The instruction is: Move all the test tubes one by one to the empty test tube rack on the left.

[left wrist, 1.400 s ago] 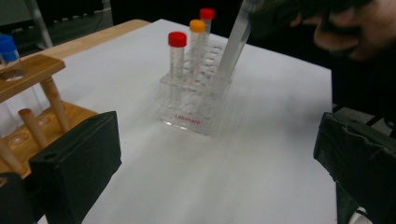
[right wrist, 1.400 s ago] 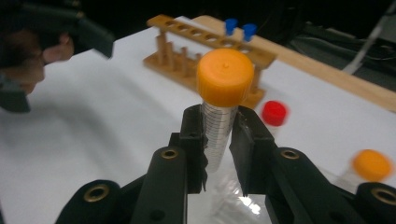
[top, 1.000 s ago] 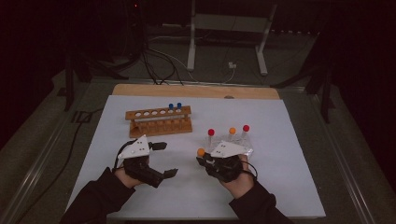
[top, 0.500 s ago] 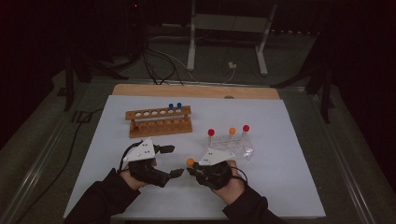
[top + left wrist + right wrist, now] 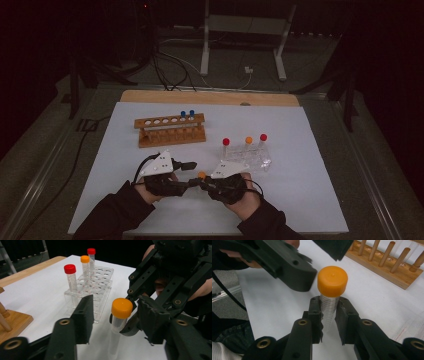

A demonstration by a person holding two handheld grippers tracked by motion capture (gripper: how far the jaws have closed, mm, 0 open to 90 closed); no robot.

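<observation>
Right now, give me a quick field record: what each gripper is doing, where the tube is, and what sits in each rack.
right gripper: shut on the orange-capped tube, gripping it below the cap
left gripper: open, jaws either side of the same tube, not touching it
tube position: upright, between the two grippers, near the table's front edge
clear rack: three tubes, caps red, orange, red
wooden rack: two blue-capped tubes at its right end
table: white surface

orange-capped tube point(image 5: 120, 315) upright between the left gripper's point(image 5: 113, 320) spread fingers point(image 5: 83, 315), right gripper point(image 5: 160, 287) clamped on it from behind, clear rack point(image 5: 100, 290) beyond the tube holding three capped tubes point(image 5: 71, 277), white counter point(image 5: 37, 290)
</observation>
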